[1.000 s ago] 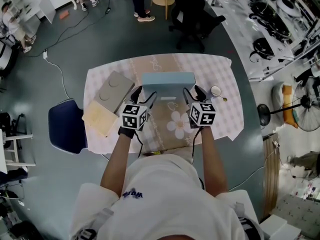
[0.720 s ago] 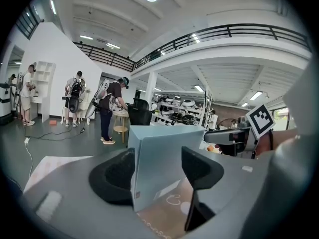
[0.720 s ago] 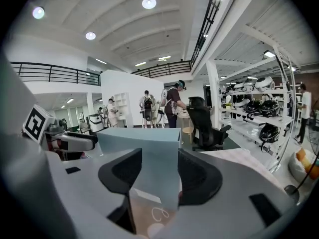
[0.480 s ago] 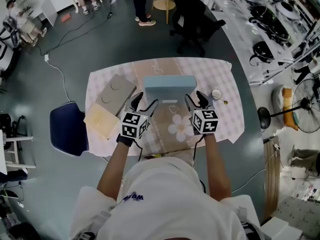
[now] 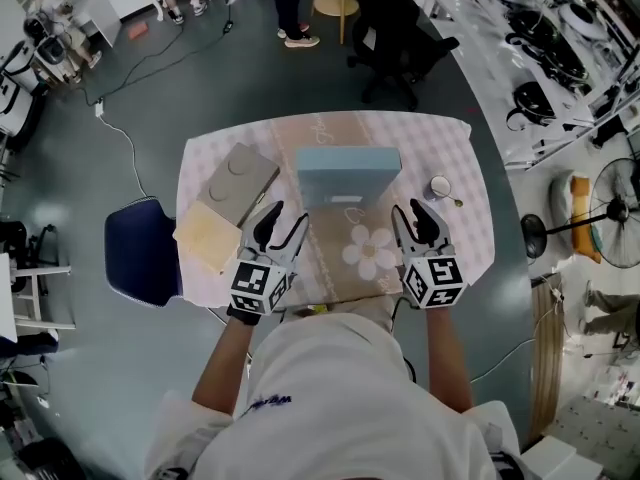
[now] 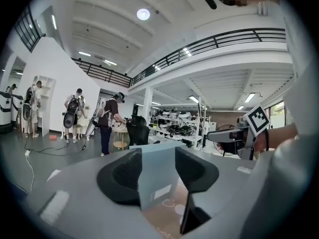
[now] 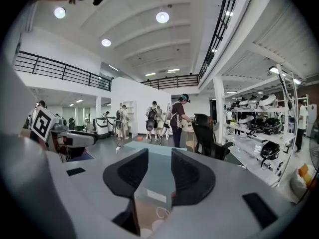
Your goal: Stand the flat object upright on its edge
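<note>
The pale blue box point(image 5: 348, 173) stood upright on its edge on the counter point(image 5: 455, 153), while the left hand-held gripper point(image 5: 282, 224) and right hand-held gripper point(image 5: 417, 216) hovered nearby, released, jaws closing on nothing.

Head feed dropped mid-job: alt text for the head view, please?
A light blue flat box stands upright on its edge mid-table on a checked cloth. The left tongs and right tongs hover short of it, both closing with nothing between them; a grey box and a cream box lie at left.

A blue chair point(image 5: 140, 258), a black office chair point(image 5: 395, 23) and a round stool point(image 5: 335, 5) stand on grey floor point(image 5: 180, 88).
</note>
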Available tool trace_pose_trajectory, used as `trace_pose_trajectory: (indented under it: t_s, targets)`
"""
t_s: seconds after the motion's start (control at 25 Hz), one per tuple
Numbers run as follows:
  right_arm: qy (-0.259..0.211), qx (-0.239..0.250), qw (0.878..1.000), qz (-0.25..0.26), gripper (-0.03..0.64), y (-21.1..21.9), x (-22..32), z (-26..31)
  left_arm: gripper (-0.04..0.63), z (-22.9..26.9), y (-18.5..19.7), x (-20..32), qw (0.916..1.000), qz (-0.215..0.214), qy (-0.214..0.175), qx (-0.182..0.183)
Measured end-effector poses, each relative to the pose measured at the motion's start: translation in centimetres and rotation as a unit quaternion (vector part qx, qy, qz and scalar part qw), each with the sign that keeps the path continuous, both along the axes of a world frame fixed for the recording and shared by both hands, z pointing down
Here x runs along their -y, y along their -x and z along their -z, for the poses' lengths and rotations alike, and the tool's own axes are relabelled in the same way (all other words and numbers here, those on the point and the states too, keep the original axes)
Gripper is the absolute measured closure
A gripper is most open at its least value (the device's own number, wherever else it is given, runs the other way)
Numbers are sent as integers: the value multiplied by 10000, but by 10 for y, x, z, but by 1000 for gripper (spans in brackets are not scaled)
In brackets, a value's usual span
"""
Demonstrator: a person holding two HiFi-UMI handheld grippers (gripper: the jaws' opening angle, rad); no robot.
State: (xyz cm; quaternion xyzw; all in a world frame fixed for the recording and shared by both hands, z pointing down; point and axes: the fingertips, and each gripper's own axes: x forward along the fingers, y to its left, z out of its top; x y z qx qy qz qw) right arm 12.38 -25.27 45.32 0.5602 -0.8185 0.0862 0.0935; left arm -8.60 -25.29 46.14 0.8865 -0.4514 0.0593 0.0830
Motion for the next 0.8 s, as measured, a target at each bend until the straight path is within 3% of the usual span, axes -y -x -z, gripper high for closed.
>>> trace_pose_trajectory:
  t_s: [0.36, 0.8]
  targets:
    - [-269, 172, 9993, -169, 586, -11, -30, 18, 488, 16, 5, -22, 9994, 202, -189, -192]
    - [-468, 310, 9982, -232, 612, -30, -40, 43, 584, 51, 11, -20, 9971, 345, -584, -347]
